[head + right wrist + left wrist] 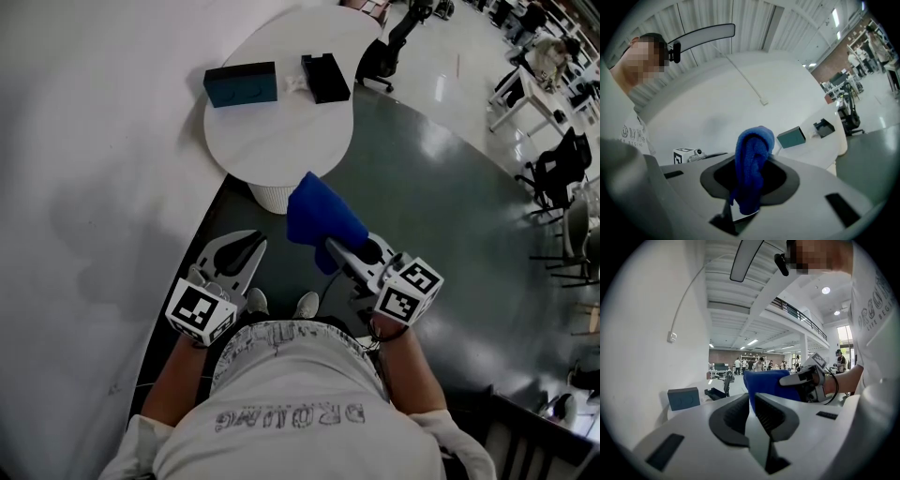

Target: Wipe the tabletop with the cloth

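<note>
A blue cloth (322, 220) hangs bunched in my right gripper (349, 255), which is shut on it in front of the person's body, short of the table. In the right gripper view the cloth (752, 159) stands folded between the jaws of the right gripper (750, 183). My left gripper (236, 255) is beside it on the left, jaws together and holding nothing. In the left gripper view, the left gripper (751, 416) faces the cloth (764, 383). The white rounded table (281, 136) stands ahead, with no gripper over it.
On the table's far part sit a teal box (242, 84), a black box (325, 77) and a small white item (294, 83). An office chair (380, 56) stands behind the table. A white wall runs along the left. Chairs and desks stand at the far right.
</note>
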The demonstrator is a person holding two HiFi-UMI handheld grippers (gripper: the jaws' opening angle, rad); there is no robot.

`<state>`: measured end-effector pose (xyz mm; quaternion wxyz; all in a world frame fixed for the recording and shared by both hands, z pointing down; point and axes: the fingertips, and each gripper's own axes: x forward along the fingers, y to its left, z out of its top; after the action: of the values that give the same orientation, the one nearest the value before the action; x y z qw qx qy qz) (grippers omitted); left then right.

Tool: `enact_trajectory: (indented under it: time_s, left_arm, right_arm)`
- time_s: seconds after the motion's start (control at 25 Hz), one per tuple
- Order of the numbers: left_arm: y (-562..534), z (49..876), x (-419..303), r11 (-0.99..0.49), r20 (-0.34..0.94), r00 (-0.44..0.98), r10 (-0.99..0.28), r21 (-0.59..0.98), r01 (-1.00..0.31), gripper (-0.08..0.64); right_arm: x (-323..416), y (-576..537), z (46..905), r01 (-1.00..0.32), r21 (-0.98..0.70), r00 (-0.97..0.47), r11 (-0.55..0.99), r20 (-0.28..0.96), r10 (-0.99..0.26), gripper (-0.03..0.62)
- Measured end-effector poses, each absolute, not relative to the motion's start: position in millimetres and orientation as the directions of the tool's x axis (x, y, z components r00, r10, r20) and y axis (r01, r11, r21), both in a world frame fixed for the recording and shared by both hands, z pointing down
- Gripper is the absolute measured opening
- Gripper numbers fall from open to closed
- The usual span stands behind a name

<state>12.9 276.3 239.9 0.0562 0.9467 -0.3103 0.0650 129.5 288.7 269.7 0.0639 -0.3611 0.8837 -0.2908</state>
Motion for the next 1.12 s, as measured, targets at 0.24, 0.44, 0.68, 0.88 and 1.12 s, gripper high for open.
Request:
enact_trajectory:
  time_s: [0.24, 0.44, 0.68, 0.88, 1.12]
  left_arm:
    - [275.5, 245.4, 20.6, -0.791, 0.169, 0.789, -0.591, 0.071, -0.608, 0.054]
    - [270.8, 253.3, 21.8, -0.785, 0.172, 0.785, -0.595, 0.082, -0.614, 0.054]
    - [255.3, 255.6, 24.0, -0.776, 0.165, 0.776, -0.609, 0.082, -0.626, 0.054]
    - [239.9, 257.5, 25.6, -0.774, 0.172, 0.775, -0.608, 0.09, -0.627, 0.054]
    - [230.9, 261.6, 25.9, -0.776, 0.176, 0.778, -0.603, 0.097, -0.624, 0.054]
  right_arm:
    - [137.5, 287.1, 277.7, -0.587, -0.574, -0.742, 0.571, 0.101, -0.663, 0.107]
    - [140.0, 281.3, 281.6, -0.583, -0.578, -0.748, 0.571, 0.108, -0.655, 0.108]
    - [145.3, 268.9, 286.5, -0.587, -0.577, -0.746, 0.567, 0.115, -0.655, 0.107]
    - [148.3, 256.8, 288.4, -0.592, -0.582, -0.742, 0.558, 0.124, -0.658, 0.107]
    - [148.8, 249.5, 291.5, -0.595, -0.586, -0.74, 0.55, 0.131, -0.66, 0.107]
